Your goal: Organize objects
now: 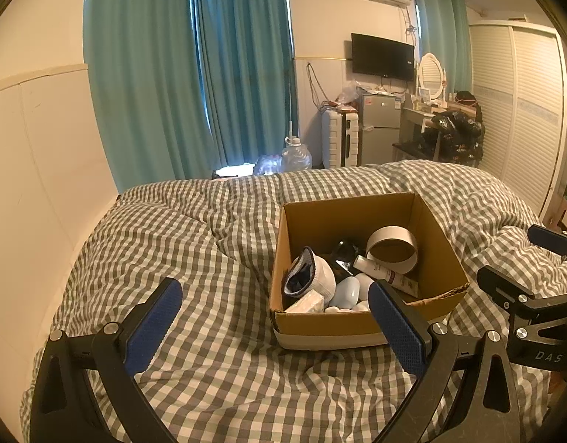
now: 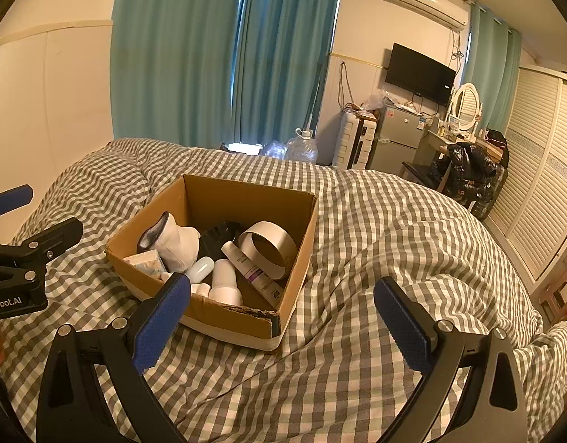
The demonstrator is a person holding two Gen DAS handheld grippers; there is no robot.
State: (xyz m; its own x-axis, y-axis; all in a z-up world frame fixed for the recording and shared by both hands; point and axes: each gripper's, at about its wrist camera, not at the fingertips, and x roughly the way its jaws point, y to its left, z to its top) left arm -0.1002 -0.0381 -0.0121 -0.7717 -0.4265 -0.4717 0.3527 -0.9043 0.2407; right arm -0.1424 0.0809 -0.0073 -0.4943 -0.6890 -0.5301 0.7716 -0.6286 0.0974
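An open cardboard box (image 1: pixel 442 243) (image 2: pixel 246 199) sits on a checked duvet. It holds a white sock (image 1: pixel 316 273) (image 2: pixel 176 243), a wide tape roll (image 1: pixel 392 249) (image 2: pixel 272 243), a white tube (image 1: pixel 387 275) (image 2: pixel 254 273), pale bottles (image 1: pixel 344 293) (image 2: pixel 224 280), a tissue pack (image 2: pixel 145 262) and a dark object (image 2: pixel 219 236). My left gripper (image 1: pixel 274 328) is open and empty, just in front of the box. My right gripper (image 2: pixel 279 321) is open and empty, at the box's near right corner. Each gripper shows in the other's view, the right one (image 1: pixel 519 258) and the left one (image 2: pixel 43 214).
The checked duvet (image 1: pixel 217 361) (image 2: pixel 375 243) covers the bed, with folds around the box. A cream wall (image 1: pixel 43 170) borders the bed's left side. Beyond the bed stand teal curtains (image 1: pixel 195 74), a water jug (image 1: pixel 296 155), a suitcase, a small fridge (image 1: pixel 381 129) and a wardrobe (image 2: pixel 542 184).
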